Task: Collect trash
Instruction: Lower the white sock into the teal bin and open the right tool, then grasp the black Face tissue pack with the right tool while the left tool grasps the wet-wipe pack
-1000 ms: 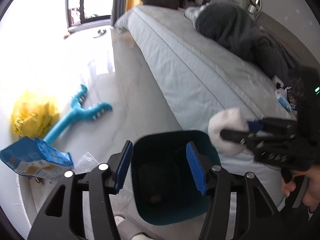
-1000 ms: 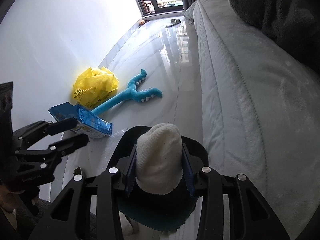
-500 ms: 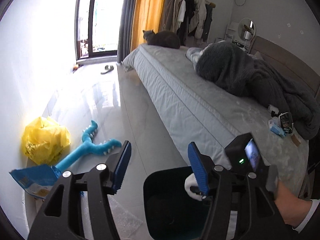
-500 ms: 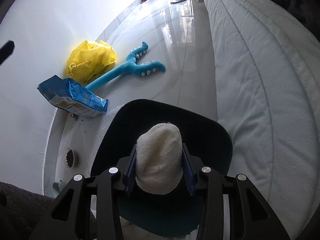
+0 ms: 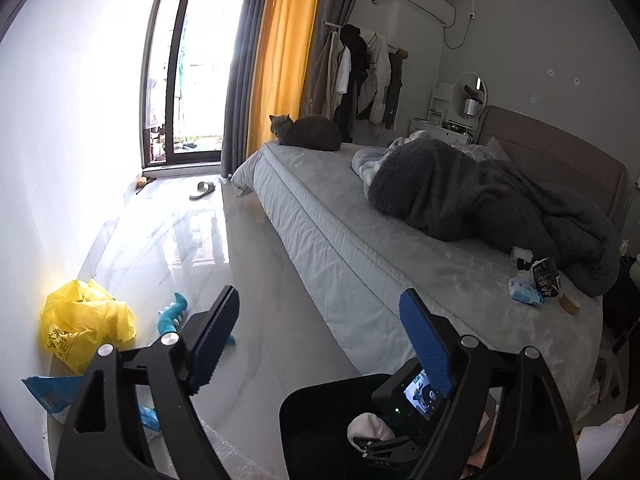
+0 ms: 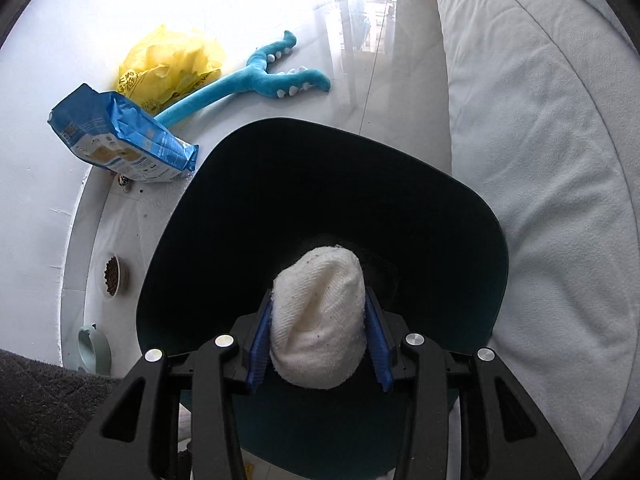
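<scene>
Right wrist view, left to right. Blue snack bag [image 6: 120, 138] lay on floor at 10 o'clock, touching yellow plastic bag [image 6: 170, 66] behind it. Blue plush toy [image 6: 256, 80] stretched toward 12 o'clock, just beside both. Dark bin [image 6: 328, 200] filled centre, against bed [image 6: 540, 160] at 3 o'clock. Right gripper [image 6: 318, 344] pinched white cloth wad [image 6: 320, 320] between blue pads, held over bin mouth. Left wrist view: left gripper [image 5: 320, 344] spread wide, nothing between its pads; white wad seen low at 5 o'clock inside bin rim. Grey cat [image 5: 306, 132] sat on far bed corner at 12 o'clock; small litter [image 5: 536, 280] on bed at 3 o'clock.
</scene>
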Demonstrator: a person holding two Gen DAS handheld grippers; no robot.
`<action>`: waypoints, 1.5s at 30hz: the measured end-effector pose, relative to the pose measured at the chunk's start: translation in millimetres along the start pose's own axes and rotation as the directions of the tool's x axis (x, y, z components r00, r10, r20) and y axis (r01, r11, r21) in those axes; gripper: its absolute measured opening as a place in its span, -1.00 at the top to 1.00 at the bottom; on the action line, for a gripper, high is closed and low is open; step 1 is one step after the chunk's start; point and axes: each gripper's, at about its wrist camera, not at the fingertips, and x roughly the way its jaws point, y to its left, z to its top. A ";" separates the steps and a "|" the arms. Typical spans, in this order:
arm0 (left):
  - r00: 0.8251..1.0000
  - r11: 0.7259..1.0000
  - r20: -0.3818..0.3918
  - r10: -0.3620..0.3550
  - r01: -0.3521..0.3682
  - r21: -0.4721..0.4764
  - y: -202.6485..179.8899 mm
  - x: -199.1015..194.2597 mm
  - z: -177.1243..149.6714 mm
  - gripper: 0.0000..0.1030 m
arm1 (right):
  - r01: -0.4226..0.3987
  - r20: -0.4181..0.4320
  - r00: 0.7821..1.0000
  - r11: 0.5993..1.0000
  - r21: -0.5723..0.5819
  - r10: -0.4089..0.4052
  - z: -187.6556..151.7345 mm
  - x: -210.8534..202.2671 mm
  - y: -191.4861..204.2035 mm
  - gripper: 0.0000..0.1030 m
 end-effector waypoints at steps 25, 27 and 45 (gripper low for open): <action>0.994 0.999 0.101 0.043 -0.045 0.009 -39.8 -6.2 29.0 -0.70 | 0.035 0.276 0.961 0.996 -0.079 -0.012 -12.8 -126.2 -0.6 -0.37; 0.995 0.999 0.095 0.034 -0.034 0.005 -46.1 -3.6 30.5 -0.70 | 0.036 0.317 0.948 0.997 -0.068 -0.013 -14.9 -142.7 -8.4 -0.38; 0.997 0.997 0.029 -0.071 0.071 0.017 -115.8 37.5 30.3 -0.77 | 0.125 0.533 0.833 0.988 0.086 -0.151 -52.9 -242.0 -103.8 -0.47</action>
